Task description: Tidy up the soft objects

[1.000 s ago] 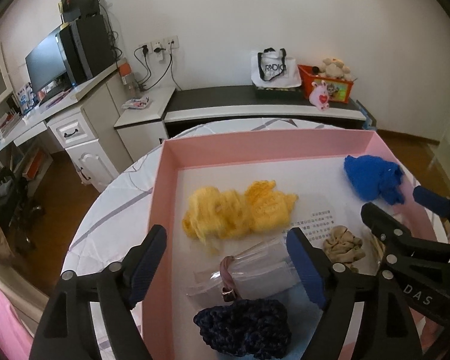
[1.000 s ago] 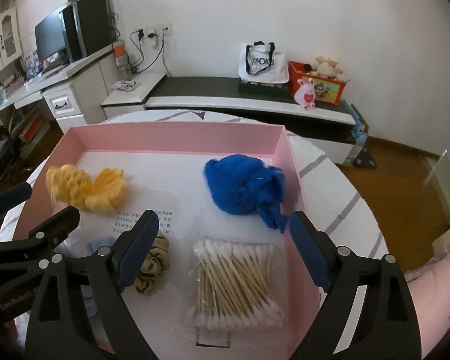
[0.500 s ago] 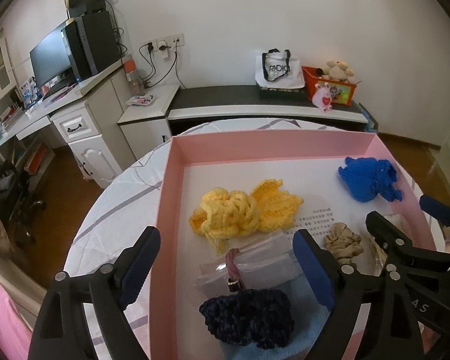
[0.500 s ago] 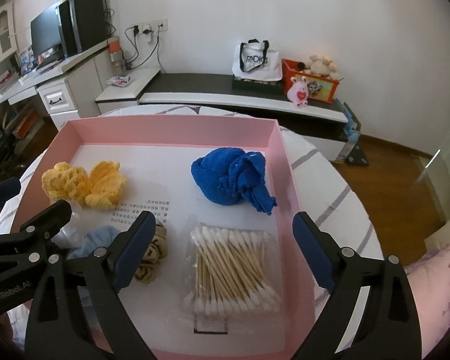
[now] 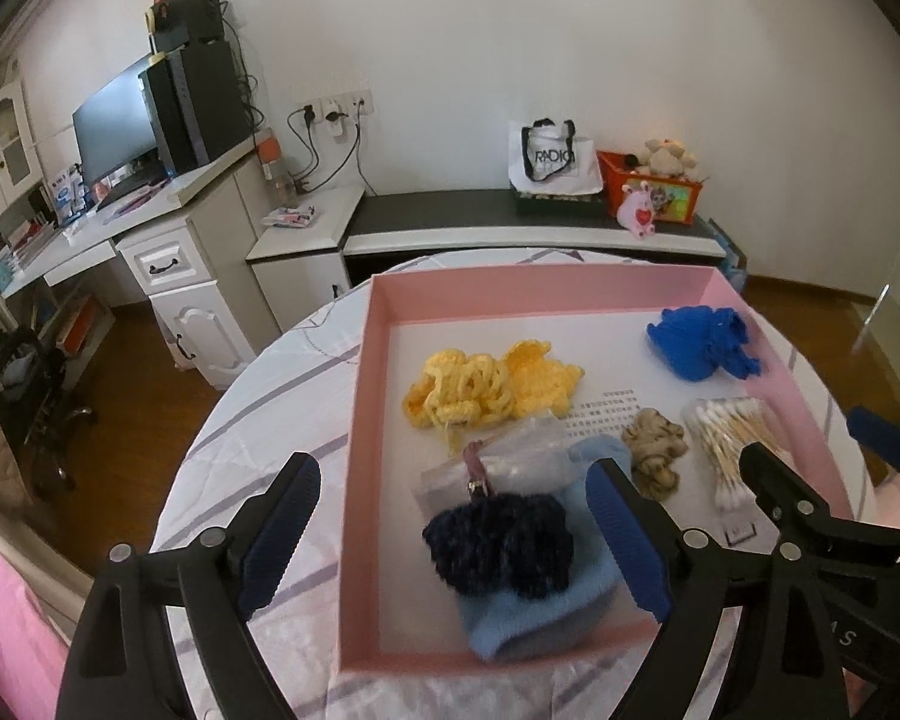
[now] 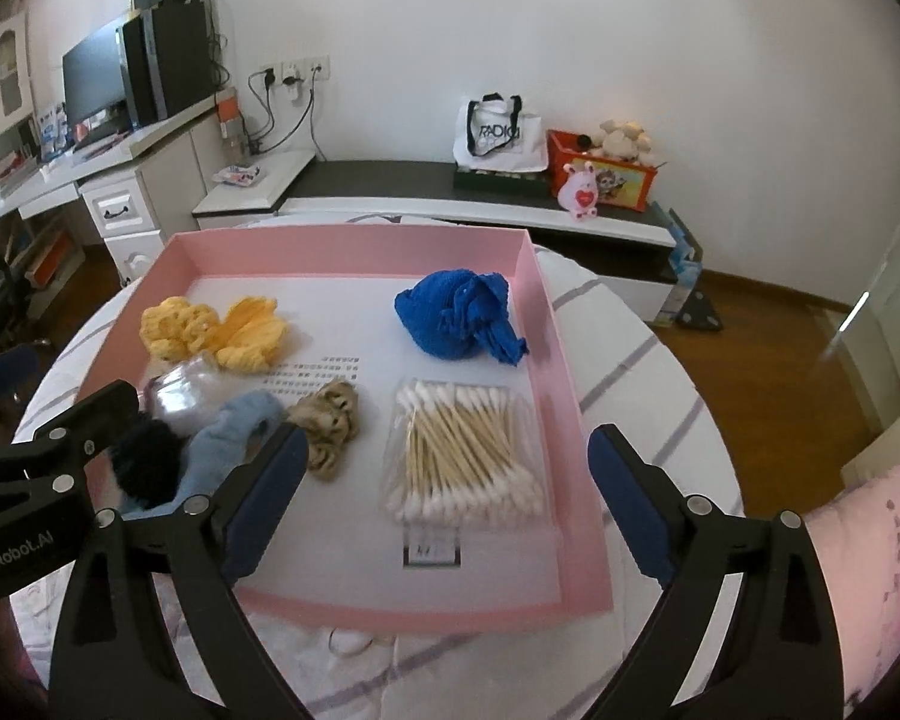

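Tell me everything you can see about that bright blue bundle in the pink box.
The bright blue bundle looks like fuzzy terry cloth, bunched into a rounded lump with a twisted tail trailing toward the near right. It lies loose on the white floor of the pink box, in its far right corner, touching no other item.

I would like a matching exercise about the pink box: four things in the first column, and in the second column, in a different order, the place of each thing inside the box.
Things:
1. yellow crochet piece
2. blue cloth bundle
3. pack of cotton swabs
4. beige scrunchie

Places in the pink box, as the right wrist view shows it:
A. near right, beside the right wall
B. far left
C. near middle, just left of the swabs
D. far right

Pairs: 1-B, 2-D, 3-A, 4-C
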The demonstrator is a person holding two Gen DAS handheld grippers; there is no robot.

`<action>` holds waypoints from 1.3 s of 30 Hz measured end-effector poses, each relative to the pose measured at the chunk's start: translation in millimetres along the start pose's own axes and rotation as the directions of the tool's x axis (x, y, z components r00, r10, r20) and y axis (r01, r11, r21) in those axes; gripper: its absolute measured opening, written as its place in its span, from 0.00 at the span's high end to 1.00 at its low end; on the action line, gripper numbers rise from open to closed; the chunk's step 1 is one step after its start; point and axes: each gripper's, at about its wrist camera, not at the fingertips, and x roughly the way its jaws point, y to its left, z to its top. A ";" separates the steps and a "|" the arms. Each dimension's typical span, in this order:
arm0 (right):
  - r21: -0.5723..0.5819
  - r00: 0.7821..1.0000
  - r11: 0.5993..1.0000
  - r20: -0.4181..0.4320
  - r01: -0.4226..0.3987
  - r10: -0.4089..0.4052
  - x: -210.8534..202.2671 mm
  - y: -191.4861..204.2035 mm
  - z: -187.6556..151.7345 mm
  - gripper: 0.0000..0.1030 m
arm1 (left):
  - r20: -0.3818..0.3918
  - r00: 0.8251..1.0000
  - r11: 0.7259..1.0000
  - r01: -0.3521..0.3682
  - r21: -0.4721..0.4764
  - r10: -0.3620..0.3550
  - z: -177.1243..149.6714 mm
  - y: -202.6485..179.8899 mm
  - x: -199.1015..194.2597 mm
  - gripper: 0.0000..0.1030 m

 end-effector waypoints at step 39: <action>0.043 0.937 0.999 0.347 0.032 -0.045 -227.2 -9.9 -90.6 0.00 | 0.352 0.936 0.999 -0.009 -0.044 0.024 -150.6 -10.3 -278.0 0.12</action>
